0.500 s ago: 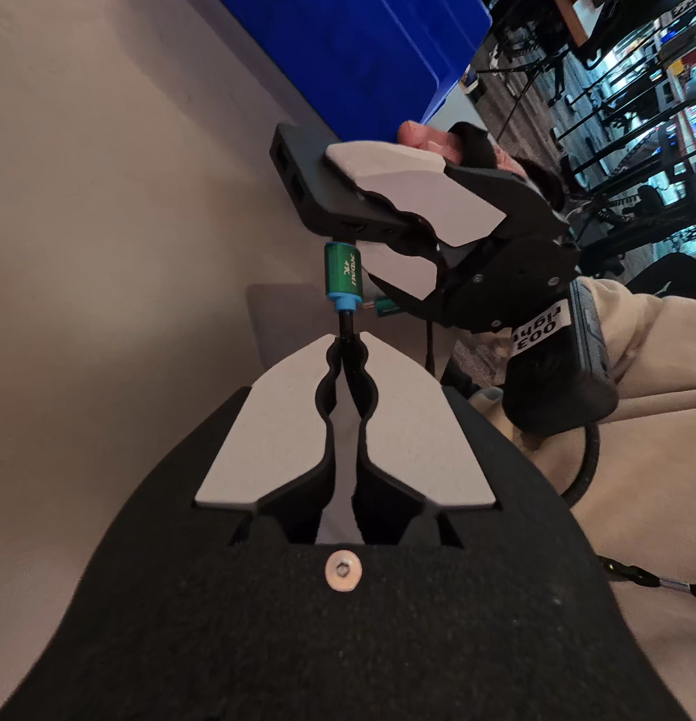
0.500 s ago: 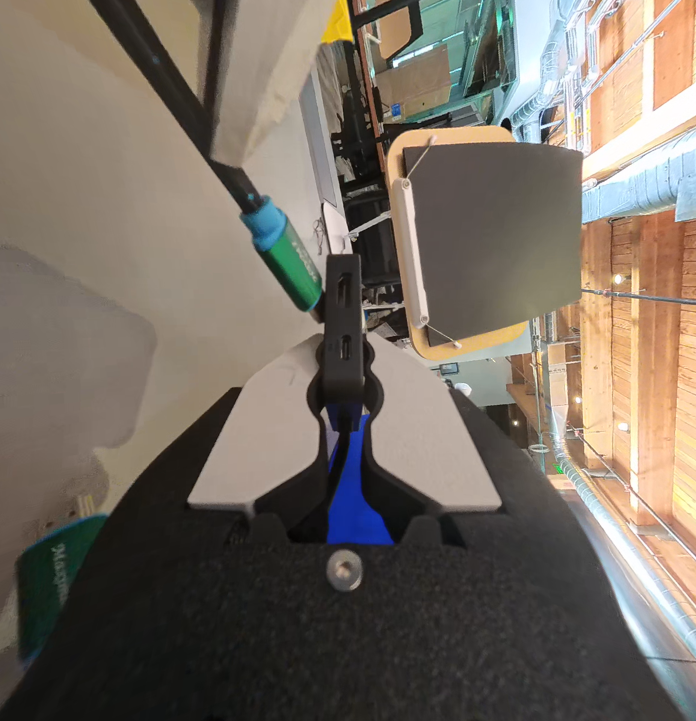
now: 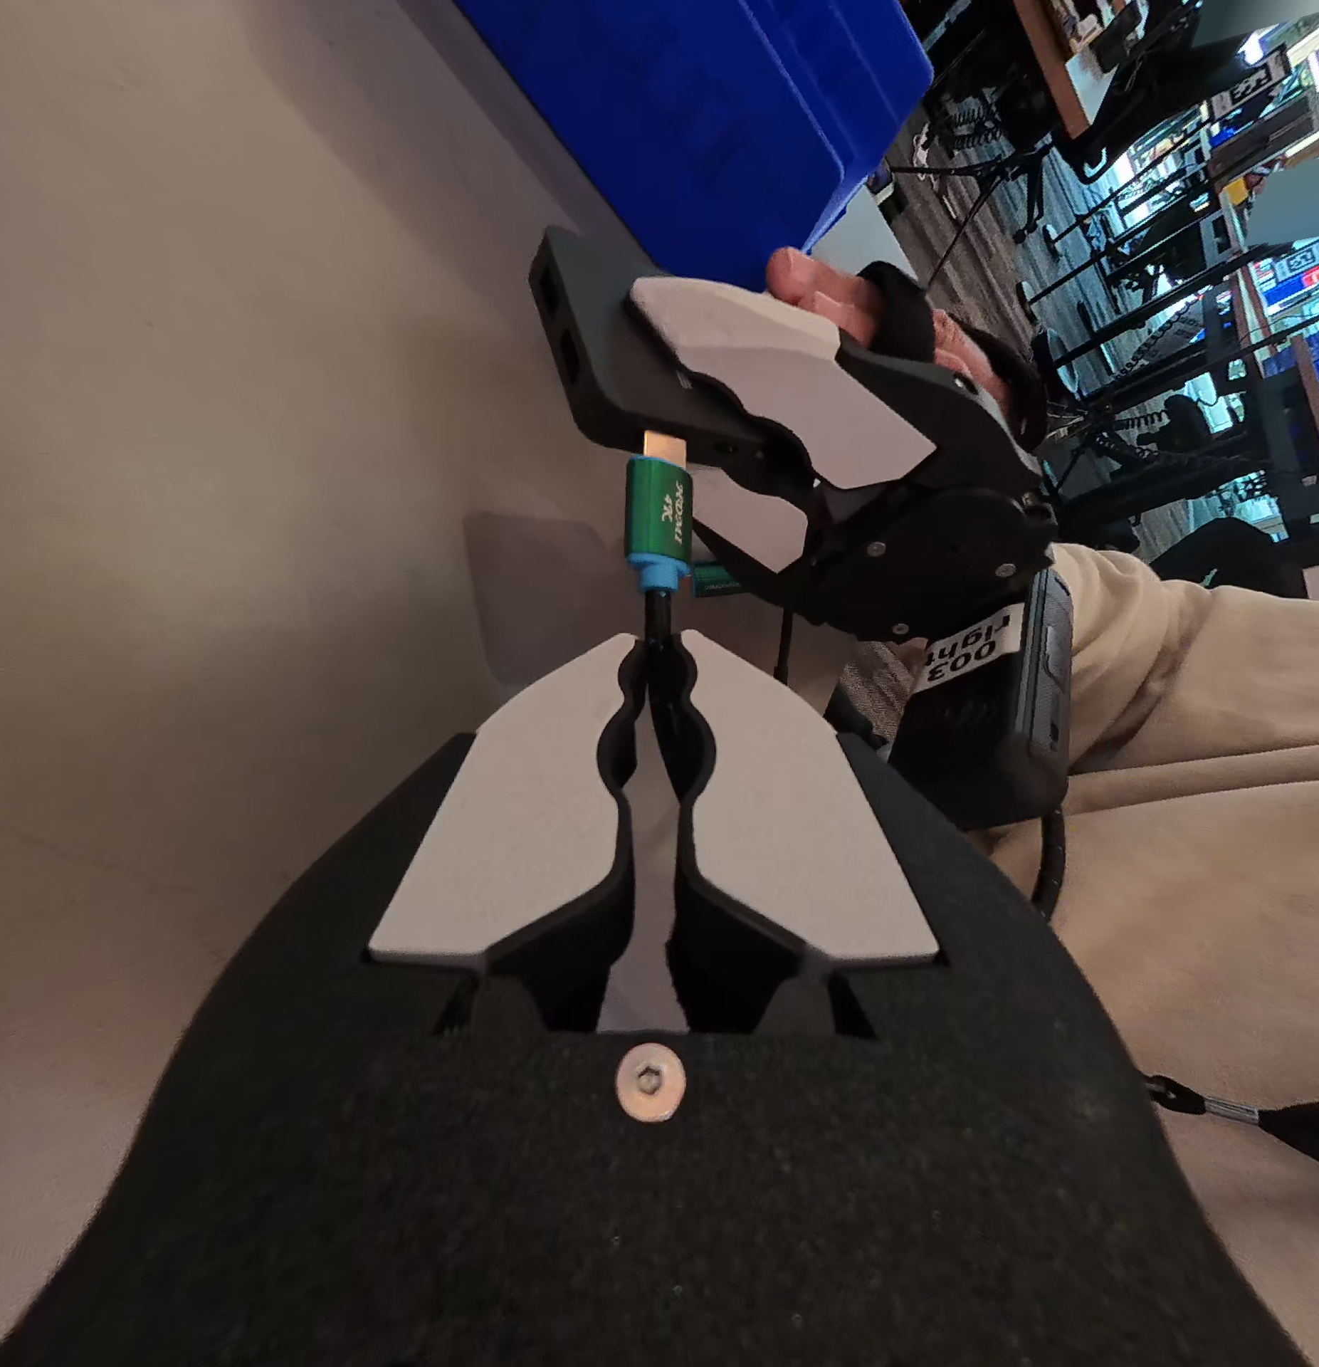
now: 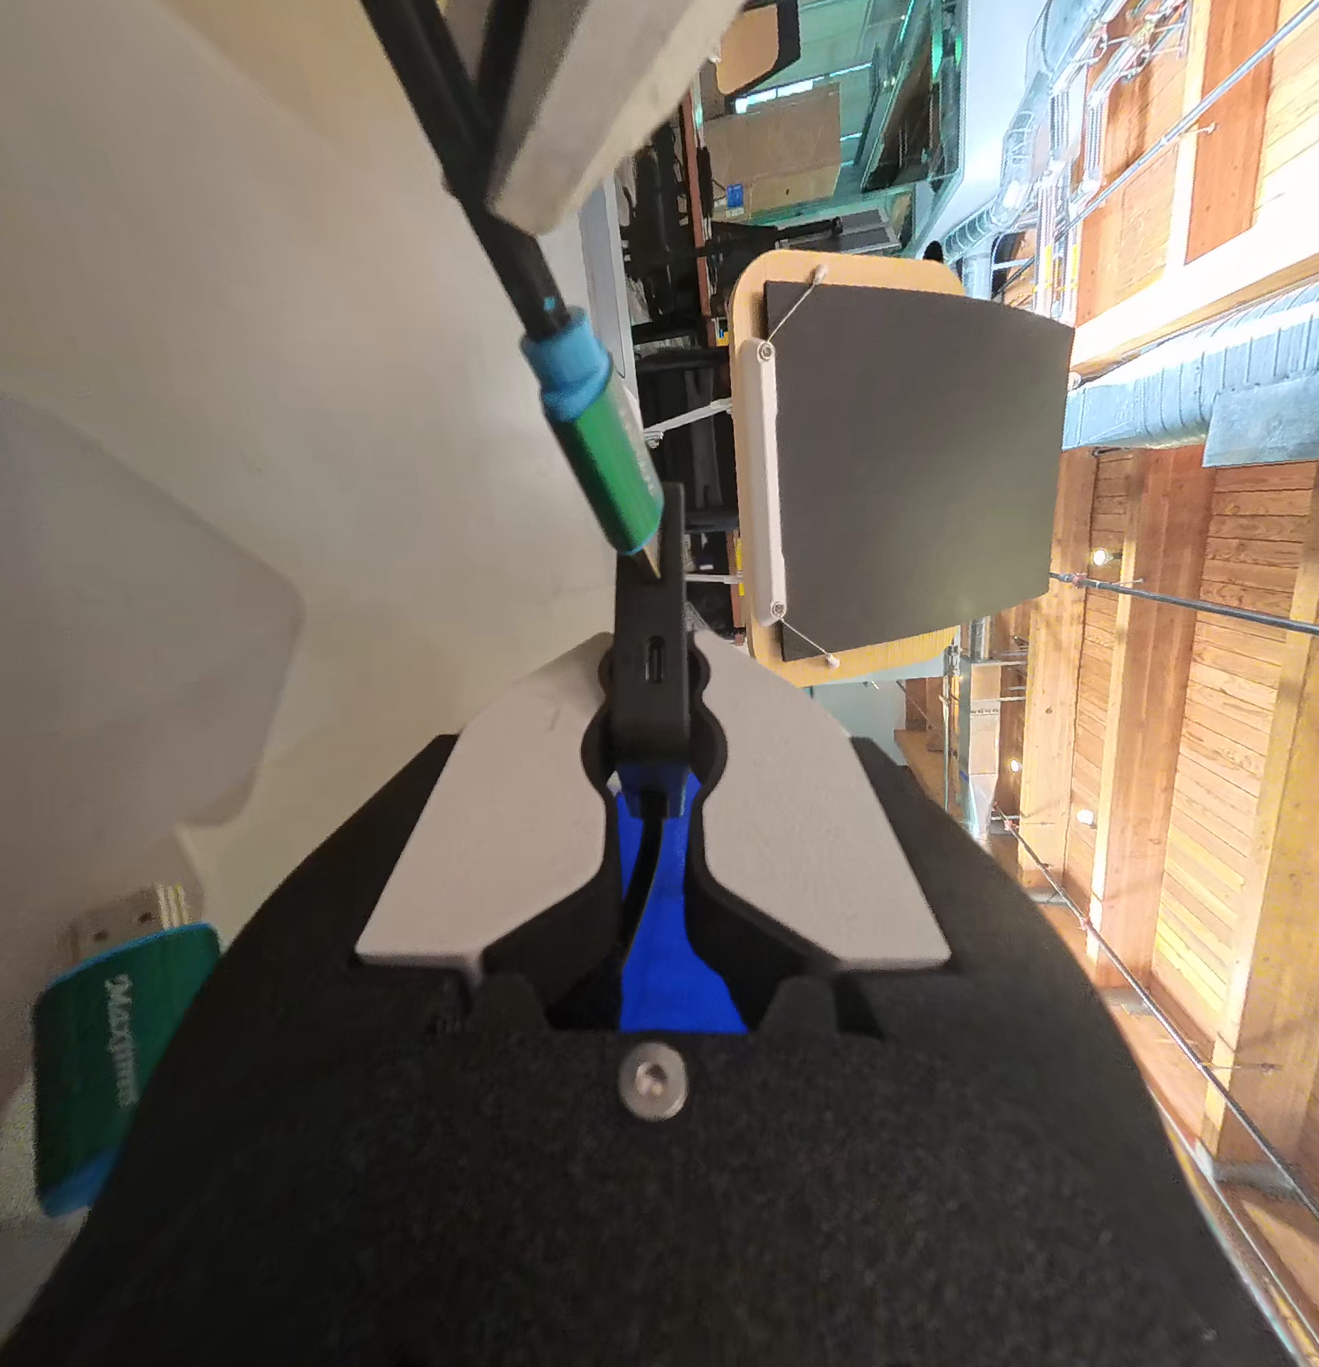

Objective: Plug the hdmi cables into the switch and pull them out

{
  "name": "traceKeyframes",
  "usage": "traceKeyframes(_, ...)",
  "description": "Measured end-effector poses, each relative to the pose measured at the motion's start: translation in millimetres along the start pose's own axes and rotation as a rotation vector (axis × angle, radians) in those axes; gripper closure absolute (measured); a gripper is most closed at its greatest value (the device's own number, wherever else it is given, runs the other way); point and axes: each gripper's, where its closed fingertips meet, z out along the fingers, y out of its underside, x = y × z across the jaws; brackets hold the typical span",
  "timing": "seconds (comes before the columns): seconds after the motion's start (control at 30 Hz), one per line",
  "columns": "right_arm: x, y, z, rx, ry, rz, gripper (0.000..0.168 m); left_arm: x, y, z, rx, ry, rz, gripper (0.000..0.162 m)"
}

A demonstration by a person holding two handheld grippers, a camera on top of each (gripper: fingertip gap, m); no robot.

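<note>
While the black switch [image 3: 612,355] is clamped by the right hand-held gripper [image 3: 723,414], the green plug [image 3: 658,518] half seated, its cable [image 3: 660,666] pinched by the left hand-held gripper [image 3: 652,658].

The black switch [image 3: 604,348] is a flat slab held in the air, ports along its edges. A green HDMI plug [image 3: 658,518] with a blue collar points at its underside, gold tip bared (barely inside the port, if at all). A second green plug [image 4: 116,1050] lies at near left.

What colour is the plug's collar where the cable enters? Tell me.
Light blue collar on a green plug, clearest in the right wrist view.
</note>
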Motion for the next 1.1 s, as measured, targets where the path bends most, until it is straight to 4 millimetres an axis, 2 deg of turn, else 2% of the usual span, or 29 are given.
traceKeyframes(0.23, -0.6, 1.9, 0.6, -0.019, 0.011, -0.031, 0.155, -3.2, -0.5, 2.0, 0.013, 0.008, -0.038, 0.157)
traceKeyframes(0.47, -8.4, 2.3, 2.4, -0.07, 0.001, -0.079, 0.155, -5.5, 0.9, 5.4, -0.007, -0.084, 0.003, 0.157)
traceKeyframes(0.6, -11.6, -4.4, 0.0, -0.011, 0.012, -0.159, 0.155, -3.1, 0.4, 0.1, -0.028, -0.071, 0.017, 0.158)
traceKeyframes(0.9, -8.8, -9.1, -6.4, 0.078, 0.023, -0.112, 0.155, 1.3, 5.5, 5.6, -0.073, -0.049, 0.133, 0.158)
traceKeyframes(1.03, -17.7, -15.0, -6.5, 0.088, -0.026, -0.055, 0.156, -2.2, -4.3, 3.0, -0.013, -0.053, 0.133, 0.162)
traceKeyframes(1.1, -13.9, -23.3, -6.0, 0.133, -0.029, -0.024, 0.155, 2.4, -18.2, -1.5, 0.081, -0.019, 0.129, 0.162)
